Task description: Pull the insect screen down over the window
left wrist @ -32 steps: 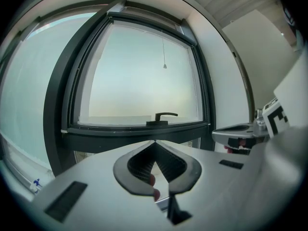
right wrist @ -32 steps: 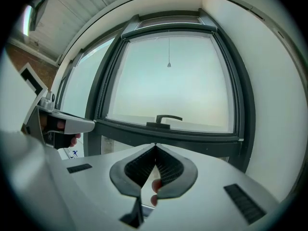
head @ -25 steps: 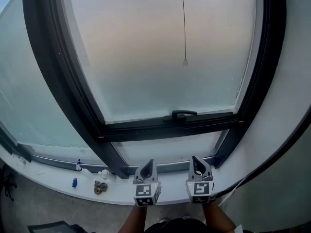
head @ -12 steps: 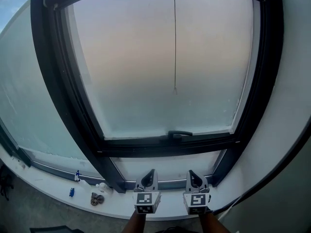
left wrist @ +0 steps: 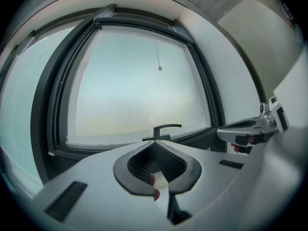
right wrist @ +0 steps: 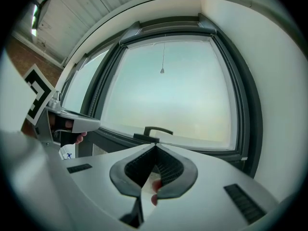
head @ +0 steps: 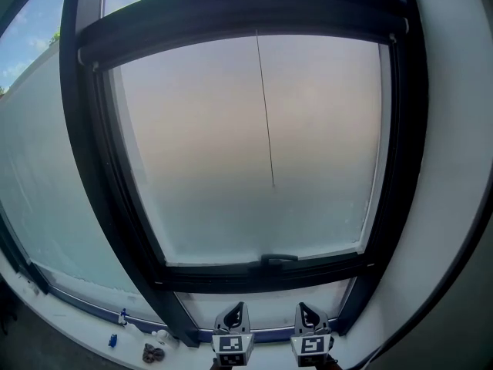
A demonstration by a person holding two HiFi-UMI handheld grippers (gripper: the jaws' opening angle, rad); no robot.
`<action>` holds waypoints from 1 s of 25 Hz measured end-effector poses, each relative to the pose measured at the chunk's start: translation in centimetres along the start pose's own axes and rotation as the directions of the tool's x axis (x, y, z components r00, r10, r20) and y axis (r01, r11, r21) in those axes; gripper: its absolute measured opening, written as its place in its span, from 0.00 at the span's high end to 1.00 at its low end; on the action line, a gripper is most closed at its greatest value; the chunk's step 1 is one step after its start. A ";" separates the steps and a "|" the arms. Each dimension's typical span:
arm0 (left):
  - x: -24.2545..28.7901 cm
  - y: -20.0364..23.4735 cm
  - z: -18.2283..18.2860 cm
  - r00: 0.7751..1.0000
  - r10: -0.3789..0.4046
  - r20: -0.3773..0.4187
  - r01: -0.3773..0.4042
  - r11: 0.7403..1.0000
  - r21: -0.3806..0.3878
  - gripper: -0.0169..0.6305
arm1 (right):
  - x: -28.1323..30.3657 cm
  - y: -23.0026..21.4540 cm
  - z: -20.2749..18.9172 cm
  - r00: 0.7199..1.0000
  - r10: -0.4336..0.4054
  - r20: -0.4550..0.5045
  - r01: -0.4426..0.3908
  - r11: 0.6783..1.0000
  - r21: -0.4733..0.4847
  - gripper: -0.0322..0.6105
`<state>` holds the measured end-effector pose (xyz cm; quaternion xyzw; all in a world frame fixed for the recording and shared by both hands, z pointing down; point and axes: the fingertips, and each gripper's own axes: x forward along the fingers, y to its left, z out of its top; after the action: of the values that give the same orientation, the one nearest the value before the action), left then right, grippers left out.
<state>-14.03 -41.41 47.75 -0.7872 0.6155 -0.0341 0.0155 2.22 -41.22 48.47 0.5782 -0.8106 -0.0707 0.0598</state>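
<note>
Head view: my left gripper and right gripper low, below window handle.
Fingers: both pairs together, empty.
Pull cord: hanging mid-pane, well above.

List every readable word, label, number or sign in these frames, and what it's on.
No readable text in any view.
Left gripper and right gripper: each cube carries a black-and-white square marker pattern, with no words or digits.
Small blue item on the white window sill: too small to tell whether it has print.
White object with a blue mark in the right gripper view: too blurred to read.
</note>
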 end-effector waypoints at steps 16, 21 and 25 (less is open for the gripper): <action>3.0 1.6 16.0 0.946 0.043 0.320 -0.100 0.981 0.164 0.97 | 3.3 -3.5 15.2 0.962 0.020 0.272 0.019 0.990 -0.143 0.95; 3.0 2.1 21.6 0.909 0.021 0.417 -0.109 0.976 0.188 0.97 | 4.0 -3.6 22.5 0.923 0.061 0.380 0.029 0.974 -0.227 0.95; 3.0 1.7 26.6 0.869 0.004 0.494 -0.128 0.968 0.217 0.97 | 4.7 -4.7 27.7 0.895 0.074 0.439 0.083 0.941 -0.327 0.95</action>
<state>-13.02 -45.21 21.21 -0.7406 0.6092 0.0918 0.2682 0.13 -45.98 20.45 0.5296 -0.7770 -0.3388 -0.0295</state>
